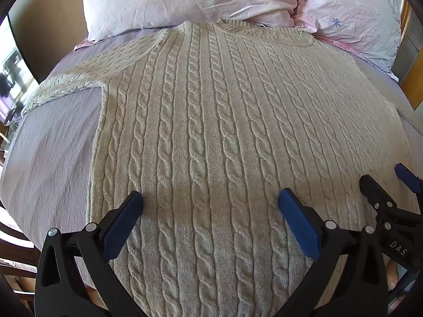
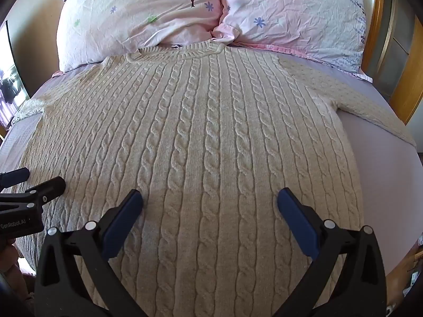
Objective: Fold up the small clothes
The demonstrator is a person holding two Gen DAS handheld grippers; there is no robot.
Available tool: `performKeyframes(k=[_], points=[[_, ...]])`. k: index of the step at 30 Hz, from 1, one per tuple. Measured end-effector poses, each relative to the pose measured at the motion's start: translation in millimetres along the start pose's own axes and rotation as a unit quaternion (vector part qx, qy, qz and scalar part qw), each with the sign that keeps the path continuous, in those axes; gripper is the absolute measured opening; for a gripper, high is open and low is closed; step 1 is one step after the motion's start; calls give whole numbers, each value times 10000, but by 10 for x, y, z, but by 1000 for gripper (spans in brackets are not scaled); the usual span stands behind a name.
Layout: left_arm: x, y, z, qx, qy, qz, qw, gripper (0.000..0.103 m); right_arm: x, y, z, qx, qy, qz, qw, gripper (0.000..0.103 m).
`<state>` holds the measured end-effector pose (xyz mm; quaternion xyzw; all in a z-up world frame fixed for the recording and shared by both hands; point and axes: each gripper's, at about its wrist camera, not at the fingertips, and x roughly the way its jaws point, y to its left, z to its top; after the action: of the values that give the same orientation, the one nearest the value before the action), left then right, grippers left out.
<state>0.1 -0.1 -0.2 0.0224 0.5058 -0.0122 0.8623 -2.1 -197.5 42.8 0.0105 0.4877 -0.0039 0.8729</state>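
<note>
A cream cable-knit sweater [image 1: 211, 111] lies flat on the bed, neck toward the pillows, and also fills the right wrist view [image 2: 206, 121]. Its left sleeve [image 1: 66, 79] stretches out to the left, its right sleeve [image 2: 364, 100] to the right. My left gripper [image 1: 210, 200] is open and empty, just above the sweater's lower body. My right gripper [image 2: 210, 200] is open and empty over the lower body too. The right gripper shows at the right edge of the left wrist view [image 1: 388, 182]. The left gripper shows at the left edge of the right wrist view [image 2: 39, 179].
The bed has a lilac sheet [image 1: 53, 145] that also shows in the right wrist view [image 2: 383, 171]. Two pink flowered pillows [image 1: 185, 0] [image 2: 290, 13] lie at the head. A wooden bed frame [image 2: 407, 79] stands at the right. A window [image 1: 10, 79] is at the left.
</note>
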Motion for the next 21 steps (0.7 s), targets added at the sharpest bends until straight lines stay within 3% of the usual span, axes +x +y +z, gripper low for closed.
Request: performKeyframes(k=[21], points=[[0,0,0,-1,-4,-2,10000,102,5,-2,2,21,27,-14,10000,101]])
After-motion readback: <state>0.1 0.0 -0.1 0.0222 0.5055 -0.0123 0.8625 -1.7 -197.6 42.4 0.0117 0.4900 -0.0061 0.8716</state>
